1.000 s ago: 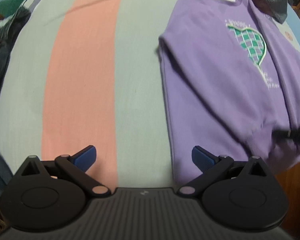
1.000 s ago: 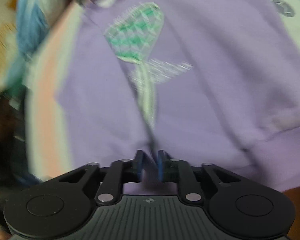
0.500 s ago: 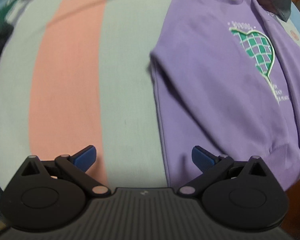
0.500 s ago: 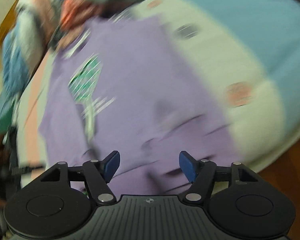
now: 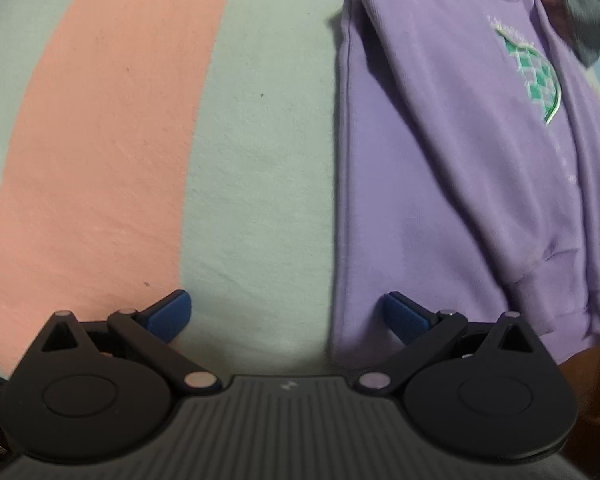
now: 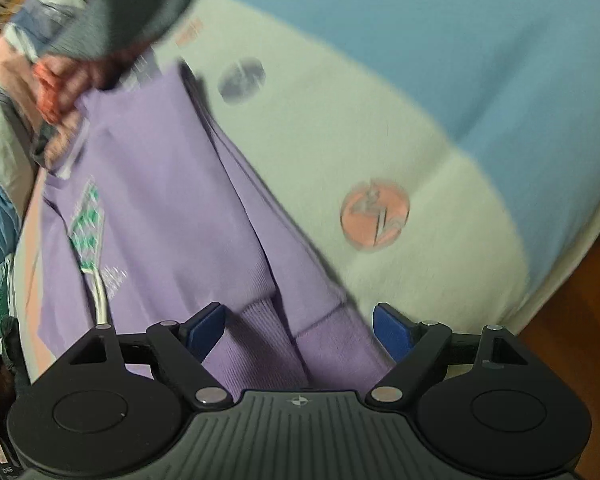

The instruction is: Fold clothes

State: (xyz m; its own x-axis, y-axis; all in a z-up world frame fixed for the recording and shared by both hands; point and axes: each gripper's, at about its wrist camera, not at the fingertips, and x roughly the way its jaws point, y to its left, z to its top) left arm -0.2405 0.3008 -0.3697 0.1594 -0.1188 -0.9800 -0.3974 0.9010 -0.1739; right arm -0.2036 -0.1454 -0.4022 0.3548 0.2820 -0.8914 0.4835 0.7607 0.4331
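In the left wrist view, the striped bedsheet (image 5: 112,152) fills the left half, a broad pink band between pale green ones. The left gripper (image 5: 286,314) hangs over it with its jaws spread wide and nothing between them: the left finger sits above the green stripe, while the right finger is over the lower left corner of the purple sweatshirt (image 5: 440,168). The garment's straight left edge runs up the frame just inside that right finger (its sleeve is folded in along the body, cuff toward the hem). A green checked heart print (image 5: 536,72) shows near the top right.

In the right wrist view, the same purple sweatshirt (image 6: 172,200) lies left of centre, and its ribbed cuff and hem reach down between the fingers of the right gripper (image 6: 300,330). Those jaws have just been opening and now stand wide apart, with the pads clear of the cloth. To the right is pale sheet bearing a round pink print (image 6: 374,214), then a blue band.
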